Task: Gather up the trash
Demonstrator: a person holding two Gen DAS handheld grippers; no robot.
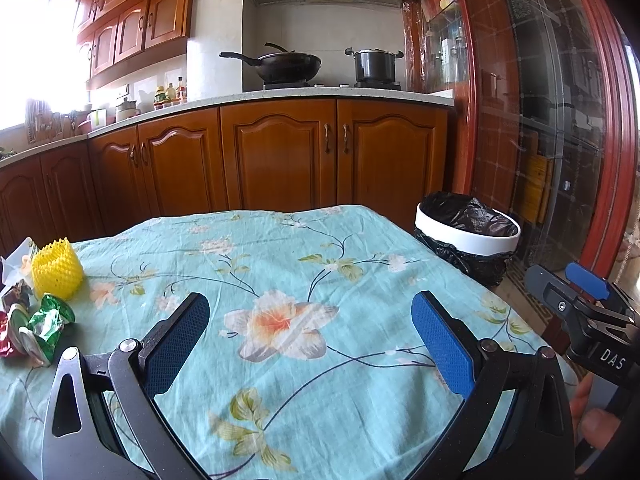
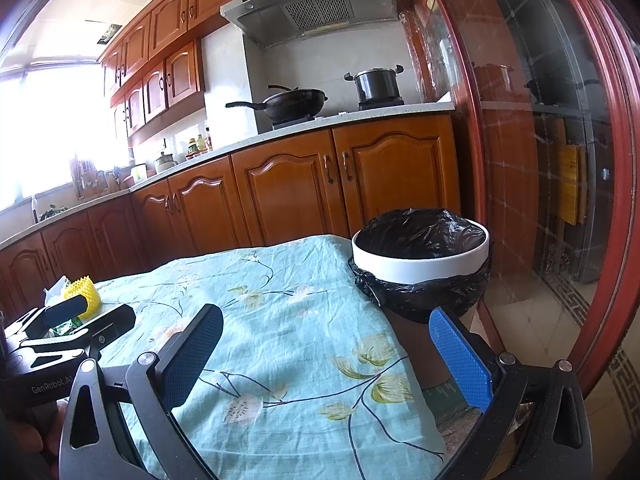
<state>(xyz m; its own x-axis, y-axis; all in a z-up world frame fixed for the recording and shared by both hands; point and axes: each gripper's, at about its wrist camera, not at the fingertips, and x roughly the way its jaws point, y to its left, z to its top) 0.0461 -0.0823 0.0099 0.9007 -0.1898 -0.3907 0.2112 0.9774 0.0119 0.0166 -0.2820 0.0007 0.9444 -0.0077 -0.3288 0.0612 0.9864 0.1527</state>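
Beneath both of my grippers: one table (image 1: 304,248) under a pale teal floral cloth, bare directly ahead of each.

Item, trash bin (image 2: 420,264), white rim with black liner, standing on the floor off the table's far right corner; ahead and slightly right of my right gripper (image 2: 326,354), well ahead and to the right of my left gripper (image 1: 310,340).

Item, left gripper, jaws spread wide, nothing between the blue pads, hovering over the cloth.

Item, right gripper, jaws likewise spread wide and empty, over the table's right edge.

Item, yellow foam net sleeve (image 1: 56,268), upright on the cloth, far to the left of my left gripper and a little ahead.

Item, crumpled green wrapper (image 1: 50,322), just nearer than the sleeve, left of the left finger.

Item, red wrapper scrap (image 1: 8,340), at the left edge beside the green one; I cannot tell whether they touch.
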